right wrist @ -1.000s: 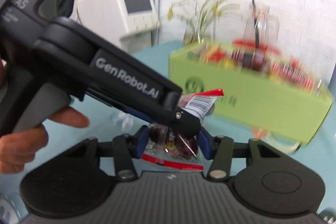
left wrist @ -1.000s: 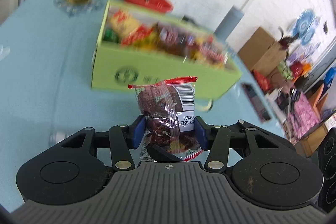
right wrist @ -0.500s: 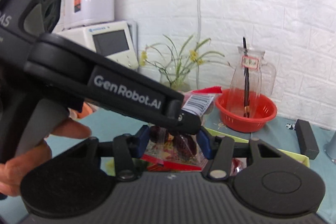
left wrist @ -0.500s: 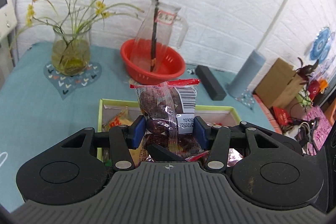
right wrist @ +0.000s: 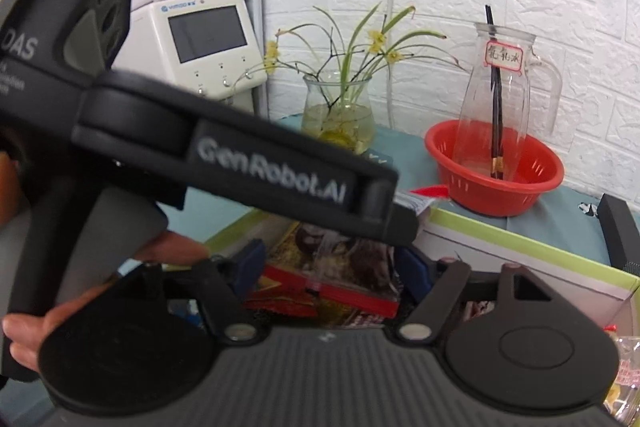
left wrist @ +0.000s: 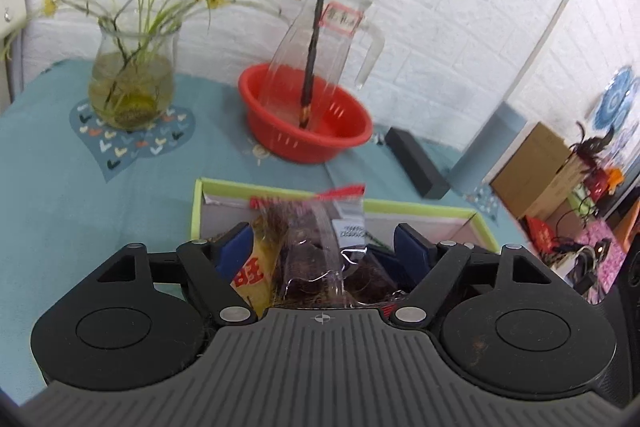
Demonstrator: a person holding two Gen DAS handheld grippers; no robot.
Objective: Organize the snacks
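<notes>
My left gripper point(left wrist: 324, 247) is open over the green snack box point(left wrist: 420, 206), its blue pads wide apart. A clear packet of dark snacks with a red top seal point(left wrist: 316, 243) stands loose between the pads, among other packets in the box. My right gripper point(right wrist: 332, 263) is also open over the box point(right wrist: 520, 231), with a red-edged packet of dark snacks point(right wrist: 344, 267) between its pads, apart from them. The left gripper's black body point(right wrist: 240, 163) crosses the right wrist view and hides part of the box.
A red basket point(left wrist: 308, 131) holding a glass jug stands behind the box. A glass vase with yellow flowers point(left wrist: 132, 87) is at the back left. A black block point(left wrist: 416, 163) and a grey cylinder point(left wrist: 484, 151) lie at the back right. A white machine point(right wrist: 204, 43) stands by the wall.
Both grippers carried their packets up over the box, lowered them, and opened. The packets have dropped in among the other snacks.
</notes>
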